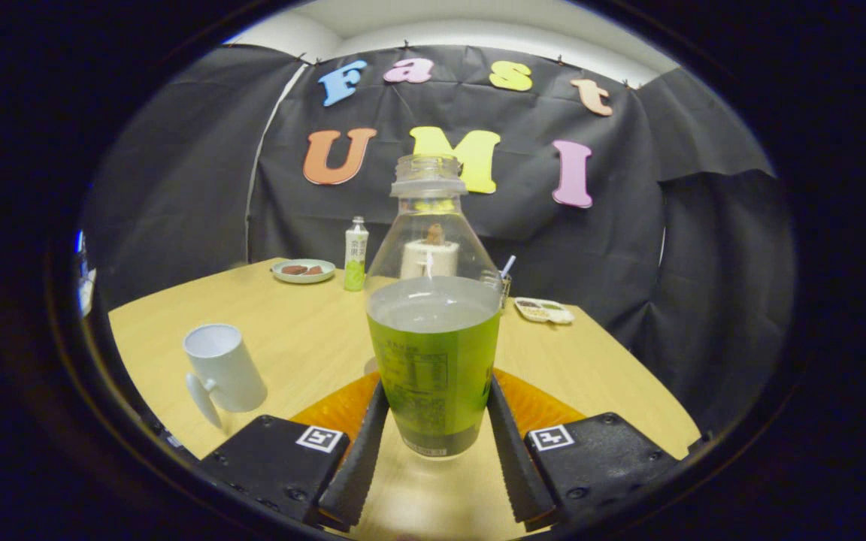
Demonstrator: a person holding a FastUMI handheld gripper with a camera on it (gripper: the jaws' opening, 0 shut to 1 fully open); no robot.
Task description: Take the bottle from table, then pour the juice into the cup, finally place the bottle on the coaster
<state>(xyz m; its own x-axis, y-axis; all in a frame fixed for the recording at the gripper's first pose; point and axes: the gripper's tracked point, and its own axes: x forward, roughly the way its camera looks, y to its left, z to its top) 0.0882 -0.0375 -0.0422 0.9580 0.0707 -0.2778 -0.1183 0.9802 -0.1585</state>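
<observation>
Between the tongs: the juice bottle (433, 330) stands upright with its cap off, greenish juice filling it a bit over halfway up, and a green label wrapped round the lower part.
Tongs (433, 428): closed in on the bottle, one finger on each side of the label; both look to be touching it, so I'd call that a grip, though how firm it is I can't tell.
Under the bottle: an orange coaster (546, 402) on the wooden surface (305, 330), peeking out past both fingers. Can't tell if the bottle base is resting on it or just off it.
Cup (222, 368): white mug to the near left, well apart from the bottle, handle facing the near side, and it looks empty from here.
Far clutter: a small green bottle (356, 254) and a plate (303, 270) at the far left, a paper roll (429, 259) seen through the juice bottle, and a snack tray (544, 309) at the far right.
Spill risk: open neck plus that much juice, so any quick swing toward the mug could slosh it out early.
Slip risk: smooth label, grip low on the body, heavy liquid above; tipping it could make it twist between the fingers.
Pour risk: the mug mouth isn't wide, and overshooting the tilt would dump juice on the surface.
Mug risk: knocking it with the bottle could tip it over.
</observation>
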